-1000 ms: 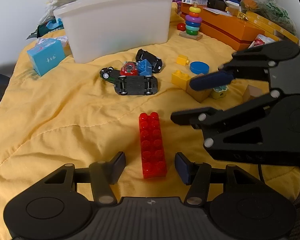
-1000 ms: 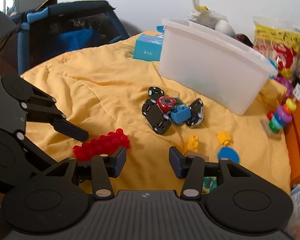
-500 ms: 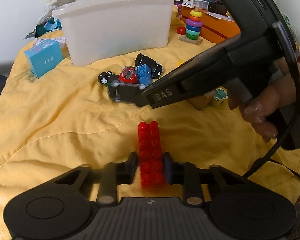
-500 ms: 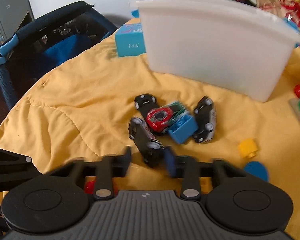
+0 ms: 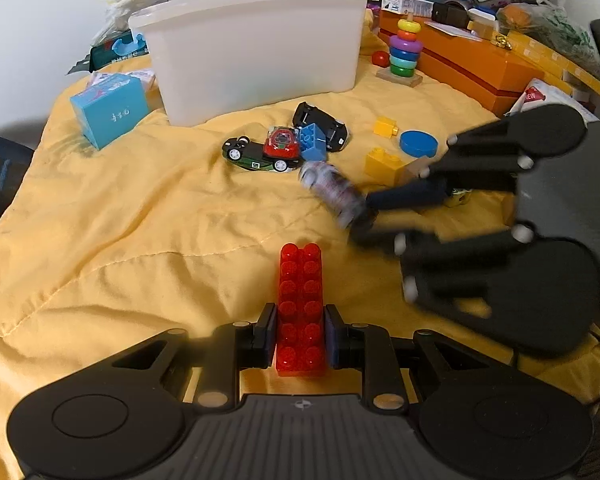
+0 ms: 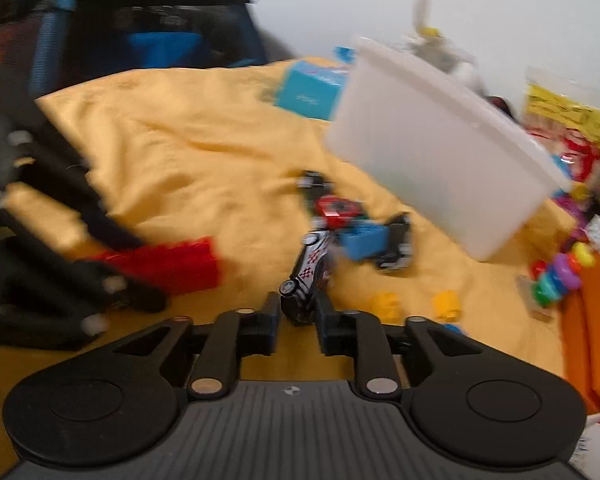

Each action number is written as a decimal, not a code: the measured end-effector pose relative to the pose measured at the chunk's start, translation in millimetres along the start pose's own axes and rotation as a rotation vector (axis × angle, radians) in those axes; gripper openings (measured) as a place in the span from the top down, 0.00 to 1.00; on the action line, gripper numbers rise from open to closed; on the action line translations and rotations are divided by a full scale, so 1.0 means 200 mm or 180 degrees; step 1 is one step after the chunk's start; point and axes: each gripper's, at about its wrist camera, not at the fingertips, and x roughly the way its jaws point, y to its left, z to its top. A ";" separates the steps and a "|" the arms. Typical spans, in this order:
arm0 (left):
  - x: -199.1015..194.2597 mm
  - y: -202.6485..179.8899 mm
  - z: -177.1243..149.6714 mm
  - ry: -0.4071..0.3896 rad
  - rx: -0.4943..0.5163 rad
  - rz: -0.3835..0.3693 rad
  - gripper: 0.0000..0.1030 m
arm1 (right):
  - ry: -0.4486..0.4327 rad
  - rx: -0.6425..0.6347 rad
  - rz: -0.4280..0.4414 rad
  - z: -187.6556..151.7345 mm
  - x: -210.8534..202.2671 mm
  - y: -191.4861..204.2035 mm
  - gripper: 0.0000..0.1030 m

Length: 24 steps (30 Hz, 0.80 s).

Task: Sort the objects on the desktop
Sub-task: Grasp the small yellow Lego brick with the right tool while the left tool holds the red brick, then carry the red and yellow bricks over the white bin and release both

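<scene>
Red brick [image 5: 300, 312], long, two studs wide, lies on the yellow quilt [image 5: 120, 240] with its near end clamped between the pads of the left gripper [image 5: 300, 340]; jaws closed in on it within the last second. Right gripper [image 6: 298, 320] grasps a black-and-white toy car [image 6: 310, 276] by its tail, nose pointing away; its jaws have just eased slightly wider, the car still between them (this view is motion-blurred). From the left wrist view the car [image 5: 334, 192] shows as a smear at the right gripper's tips, off the quilt or barely on it, cannot tell. Behind it, a heap: three more toy cars, one dark green on its side [image 5: 252, 156], one red [image 5: 282, 144], one black [image 5: 320, 126], with one blue brick [image 5: 312, 142] wedged among them. To the right, two yellow bricks, small [image 5: 385, 126] and larger [image 5: 382, 162], and one blue disc [image 5: 419, 143]. Containers: one white tub [image 5: 256, 52] at the back of the quilt, rim above the camera line, contents hidden. One light-blue box [image 5: 108, 110] to its left, closed. One ring-stacker [image 5: 404, 50] to its right, beside an orange case [image 5: 460, 64].
</scene>
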 end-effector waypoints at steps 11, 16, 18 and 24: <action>0.00 0.00 -0.01 -0.0010 -0.0042 -0.0010 0.73 | 0.0324 0.1320 -0.0224 0.07 0.11 -0.38 0.68; 0.00 0.00 -0.01 -0.0014 -0.0028 -0.0011 0.74 | 0.0403 0.1304 -0.0130 0.04 0.14 -0.38 0.83; -0.04 0.02 0.01 -0.0110 -0.0145 -0.0060 0.74 | 0.0300 0.1237 -0.0159 0.02 0.08 -0.36 0.83; -0.25 0.07 0.26 -0.0780 -0.0282 0.0036 0.74 | -0.0050 0.1321 -0.0232 0.08 -0.12 -0.42 0.83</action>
